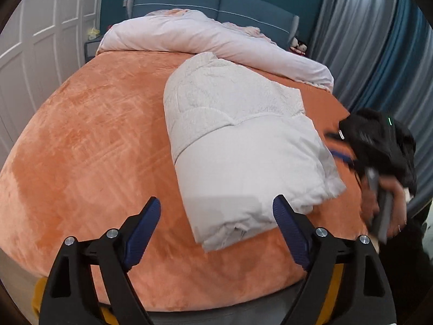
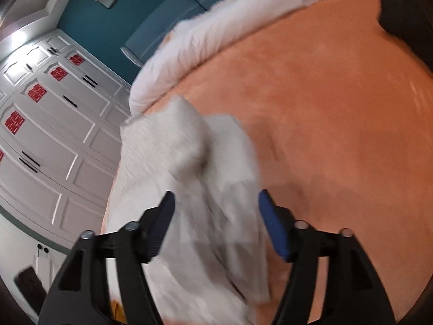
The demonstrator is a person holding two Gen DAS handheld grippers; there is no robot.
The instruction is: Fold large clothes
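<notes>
Two wrist views of a large pale grey-white quilted garment (image 1: 238, 146), already folded into a thick oblong bundle, lying on the orange plush bed cover (image 1: 89, 140). A long roll of pinkish-white bedding (image 1: 216, 40) lies across the head of the bed, well apart from the bundle, in front of the blue padded headboard (image 1: 222, 2).

Left gripper (image 1: 216, 230): its blue-padded fingers (image 1: 143, 233) stand wide apart and hold nothing. It hovers at the foot of the bed; the near end of the bundle lies between and just beyond the fingertips, closer to the right finger, with no visible contact.

Right gripper (image 2: 215, 224): its fingers (image 2: 273, 230) are likewise spread, and a folded flap of the garment (image 2: 216, 189) runs through the gap between them. The blur hides whether either pad touches the cloth; nothing is pinched. In the left view this gripper (image 1: 338, 149) appears at the bundle's right flank, just beside its edge.

Judgement of the step: the fold looks nearly complete, and the work in hand appears to be squaring or pressing the bundle. To do it well, each gripper should take a full thickness of layers at a corner, not the top sheet alone. The two should move together so the stack does not shear. Any final turn should be laid down flat, since thick padding tends to spring open.
</notes>
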